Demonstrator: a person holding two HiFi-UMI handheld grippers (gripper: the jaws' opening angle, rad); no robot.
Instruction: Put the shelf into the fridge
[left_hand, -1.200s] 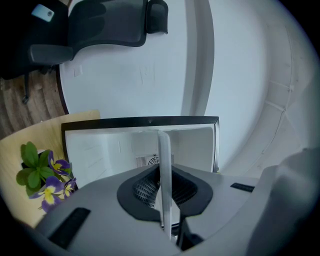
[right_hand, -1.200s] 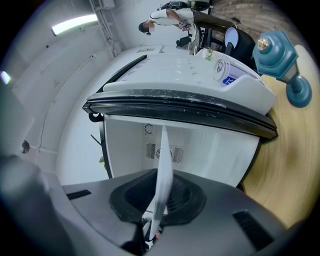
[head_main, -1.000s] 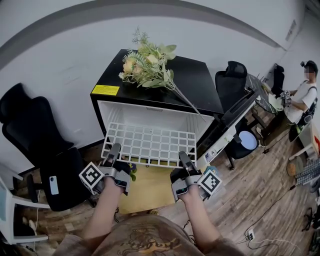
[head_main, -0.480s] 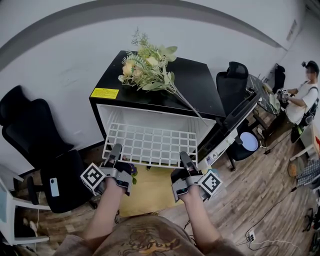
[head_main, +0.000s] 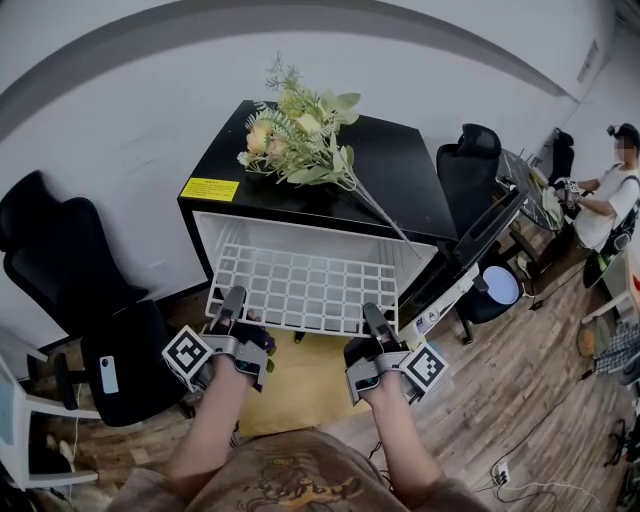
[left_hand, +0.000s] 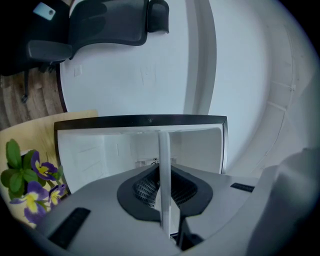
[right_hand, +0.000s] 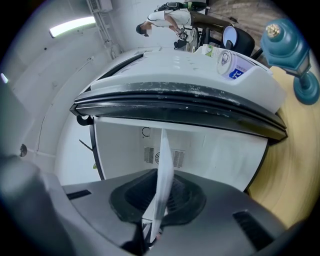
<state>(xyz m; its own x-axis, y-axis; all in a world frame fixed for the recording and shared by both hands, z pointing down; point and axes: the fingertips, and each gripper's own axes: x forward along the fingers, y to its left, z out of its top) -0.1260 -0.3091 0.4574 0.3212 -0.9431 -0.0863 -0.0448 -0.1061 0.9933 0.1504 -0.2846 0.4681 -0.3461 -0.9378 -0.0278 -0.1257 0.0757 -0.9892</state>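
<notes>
A white wire-grid shelf (head_main: 302, 288) is held level at the mouth of a small black fridge (head_main: 390, 160) with a white inside. In the head view my left gripper (head_main: 235, 301) is shut on the shelf's near left edge and my right gripper (head_main: 372, 318) is shut on its near right edge. Edge-on, the shelf (left_hand: 164, 170) runs between the jaws in the left gripper view, with the fridge's white cavity (left_hand: 100, 150) behind. The right gripper view shows the shelf (right_hand: 162, 185) clamped likewise, the fridge's rear vent (right_hand: 150, 155) beyond it.
The fridge door (head_main: 470, 250) stands open to the right. A bunch of artificial flowers (head_main: 300, 135) lies on the fridge top. Black office chairs (head_main: 80, 300) stand at left and right (head_main: 465, 165). A person (head_main: 610, 190) sits at a desk far right. A yellow mat (head_main: 290, 385) covers the floor.
The shelf and both grippers have moved slightly forward, toward the fridge opening. Both grips are unchanged.
</notes>
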